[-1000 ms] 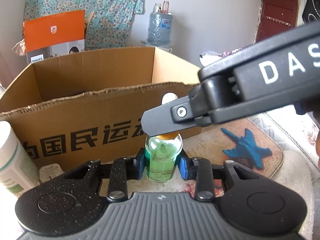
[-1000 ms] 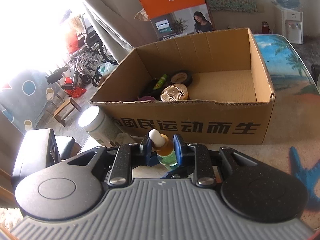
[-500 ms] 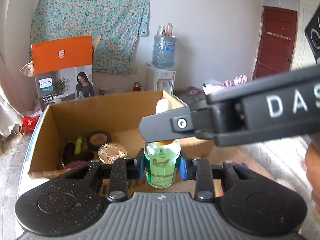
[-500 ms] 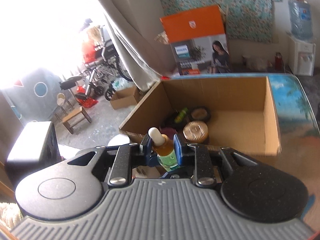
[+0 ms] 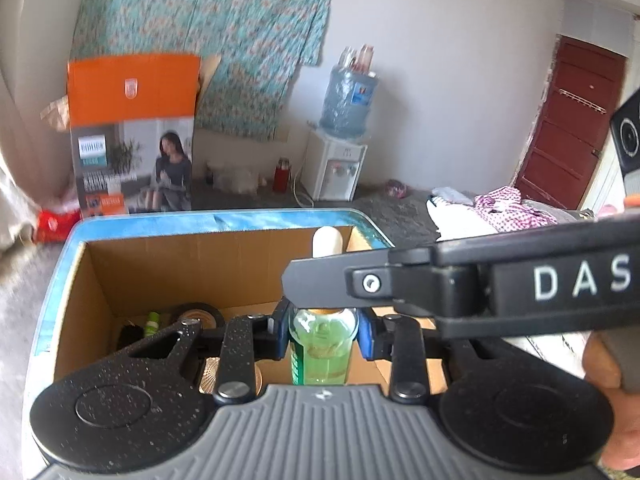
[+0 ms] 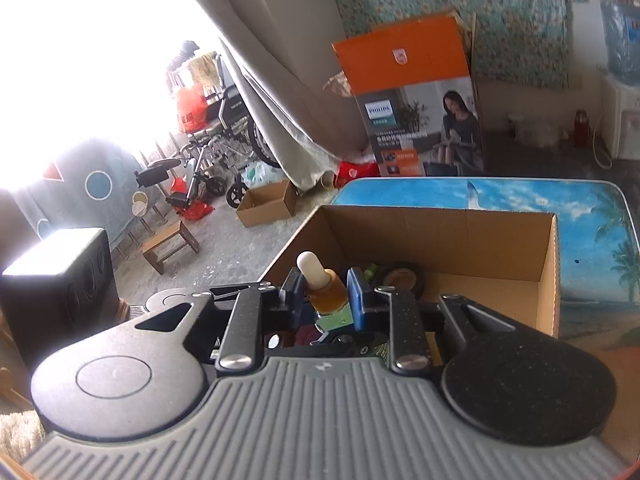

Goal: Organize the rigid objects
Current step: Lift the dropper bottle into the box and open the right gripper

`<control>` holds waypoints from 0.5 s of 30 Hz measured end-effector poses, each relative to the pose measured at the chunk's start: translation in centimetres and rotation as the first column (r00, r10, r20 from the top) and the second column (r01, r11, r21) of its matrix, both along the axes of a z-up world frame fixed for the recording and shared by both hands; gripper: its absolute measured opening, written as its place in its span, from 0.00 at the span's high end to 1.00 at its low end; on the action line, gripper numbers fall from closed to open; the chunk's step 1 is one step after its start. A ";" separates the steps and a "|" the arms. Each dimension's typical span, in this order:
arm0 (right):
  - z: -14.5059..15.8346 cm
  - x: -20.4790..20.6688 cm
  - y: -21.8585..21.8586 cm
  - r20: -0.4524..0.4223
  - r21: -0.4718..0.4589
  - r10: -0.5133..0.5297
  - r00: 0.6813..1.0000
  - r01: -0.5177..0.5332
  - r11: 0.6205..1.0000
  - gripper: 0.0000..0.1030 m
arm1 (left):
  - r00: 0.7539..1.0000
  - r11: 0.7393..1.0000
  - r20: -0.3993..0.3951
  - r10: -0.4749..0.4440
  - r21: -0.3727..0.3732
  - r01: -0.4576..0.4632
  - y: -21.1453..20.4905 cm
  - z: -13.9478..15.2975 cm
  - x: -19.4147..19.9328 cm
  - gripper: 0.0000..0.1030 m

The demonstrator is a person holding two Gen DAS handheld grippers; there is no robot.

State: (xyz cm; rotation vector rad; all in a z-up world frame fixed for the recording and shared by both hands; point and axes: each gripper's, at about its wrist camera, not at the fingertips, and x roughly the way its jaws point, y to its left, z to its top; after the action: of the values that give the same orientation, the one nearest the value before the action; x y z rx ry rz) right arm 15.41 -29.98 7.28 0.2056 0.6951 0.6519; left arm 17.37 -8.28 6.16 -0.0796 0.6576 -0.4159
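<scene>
A green glass dropper bottle (image 5: pixel 320 346) with an amber collar and a white rubber bulb (image 6: pixel 310 266) is held by both grippers above the open cardboard box (image 5: pixel 96 280). My left gripper (image 5: pixel 320 336) is shut on the bottle's body. My right gripper (image 6: pixel 326 294) is shut on its amber neck (image 6: pixel 328 292); its finger (image 5: pixel 328 284) crosses the left wrist view above the bottle. The box (image 6: pixel 548 264) holds a black round tin (image 5: pixel 200 314), a small green bottle (image 5: pixel 152 320) and a gold ribbed lid (image 5: pixel 210 376).
The box stands on a table with a blue beach print (image 6: pixel 592 216). An orange Philips carton (image 5: pixel 132 132) and a water dispenser (image 5: pixel 340 144) stand behind it. A black speaker (image 6: pixel 56 280), a stool and a wheelchair (image 6: pixel 216 140) are on the left.
Both grippers have lifted the dropper bottle from table level in front of the box to above the open box. The box interior now shows below the bottle.
</scene>
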 end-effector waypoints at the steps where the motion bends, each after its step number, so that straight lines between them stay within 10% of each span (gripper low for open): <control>1: -0.4 1.0 -0.1 -0.017 0.001 0.001 1.000 -0.001 1.000 0.79 | 1.000 1.000 -0.023 0.006 -0.004 -0.006 -0.1 -0.3 1.0 0.68; 15: -7.6 14.6 1.0 -0.182 -0.065 -0.022 0.983 0.010 0.998 0.79 | 0.973 0.994 -0.205 0.102 -0.022 -0.109 0.1 -4.4 9.7 0.68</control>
State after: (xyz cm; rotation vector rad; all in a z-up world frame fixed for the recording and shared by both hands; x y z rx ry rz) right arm 29.96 -29.02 -0.29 0.2133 0.8893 0.5988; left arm 27.10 -8.15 1.81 -0.1893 0.8448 -0.3183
